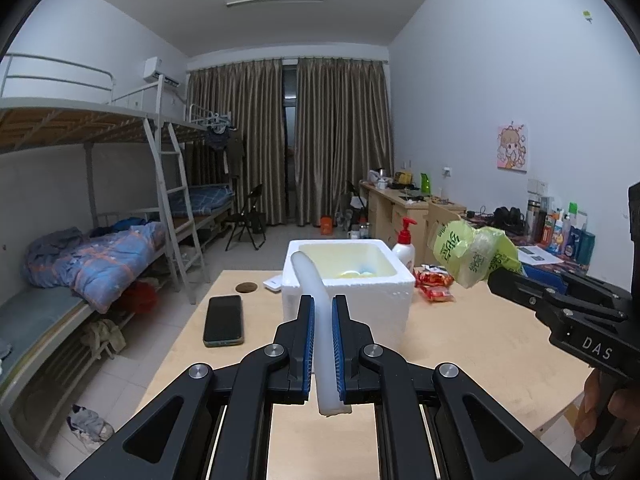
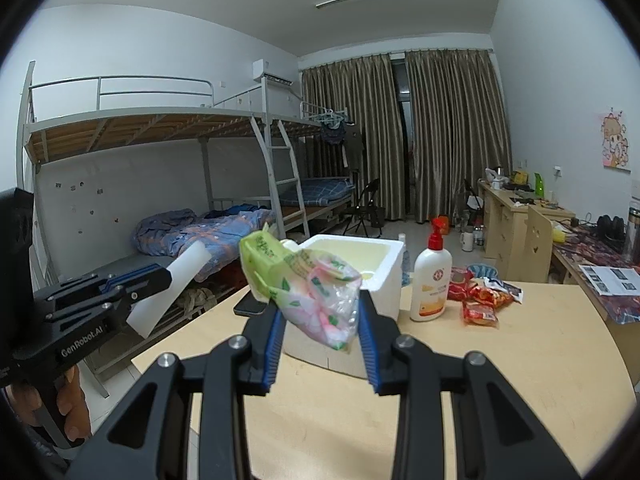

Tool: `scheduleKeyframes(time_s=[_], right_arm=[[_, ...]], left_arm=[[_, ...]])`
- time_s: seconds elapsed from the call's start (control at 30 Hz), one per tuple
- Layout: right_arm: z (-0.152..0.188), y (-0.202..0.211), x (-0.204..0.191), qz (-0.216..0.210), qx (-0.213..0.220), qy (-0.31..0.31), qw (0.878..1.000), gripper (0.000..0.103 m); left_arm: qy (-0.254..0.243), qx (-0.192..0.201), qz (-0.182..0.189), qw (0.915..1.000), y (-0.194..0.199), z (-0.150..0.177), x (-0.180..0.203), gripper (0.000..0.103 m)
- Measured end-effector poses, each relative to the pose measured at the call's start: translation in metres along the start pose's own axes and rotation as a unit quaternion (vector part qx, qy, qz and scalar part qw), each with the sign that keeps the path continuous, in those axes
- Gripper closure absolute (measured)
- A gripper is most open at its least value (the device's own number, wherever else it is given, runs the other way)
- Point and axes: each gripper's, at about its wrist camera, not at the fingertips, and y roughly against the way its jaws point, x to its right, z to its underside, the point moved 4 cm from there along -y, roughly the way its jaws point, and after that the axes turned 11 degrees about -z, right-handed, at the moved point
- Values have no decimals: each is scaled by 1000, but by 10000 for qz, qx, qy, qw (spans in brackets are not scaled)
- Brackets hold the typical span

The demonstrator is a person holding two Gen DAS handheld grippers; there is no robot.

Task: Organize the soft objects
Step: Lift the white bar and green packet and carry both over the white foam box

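1. Left tool (image 1: 323, 312): clenched hard on a white foam strip (image 1: 318, 320). The strip stands on edge between the blue pads, its upper end curling over toward the foam box; held in the air above the tabletop (image 1: 280, 432).
2. Right tool (image 2: 320, 320): jaws part-way closed, gripping a crumpled green-and-pink plastic packet (image 2: 308, 288). The packet bulges up and left out of the pads, also in the air, in front of the box.
3. Each tool shows in the other's view: the left one at the left edge with the strip sticking out, the right one at the right edge with the packet. A hand (image 2: 66, 404) grips the left tool's handle.
4. White foam box (image 1: 348, 292): open-topped, on the tabletop just beyond both tools. Pale yellow lining; something yellow and light blue lies in the bottom, too small to identify.
5. Black phone (image 1: 223, 320): flat on the tabletop, left of the box.
6. White pump bottle with red top (image 2: 431, 280): upright, just beside the box on its right.
7. Red snack packets (image 2: 480, 304): loose on the tabletop, right of the bottle.
8. Far back: bunk beds (image 2: 160, 128) with blue bedding along the left wall, brown curtains (image 1: 288, 136), cluttered desks along the right wall.
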Motion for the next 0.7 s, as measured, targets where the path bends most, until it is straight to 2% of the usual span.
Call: scheduleKeyframes(time_s=[0.4,0.7], right_arm=[[-14,-27,11,-24,-71,-33,10000,64],[-21,-43,28,70,-131,-125,9998,64]], left_arm=[[-14,-105,28,9999,-42,-18,2,94],[-109,-138,264,9995,-80,-33,11,94]])
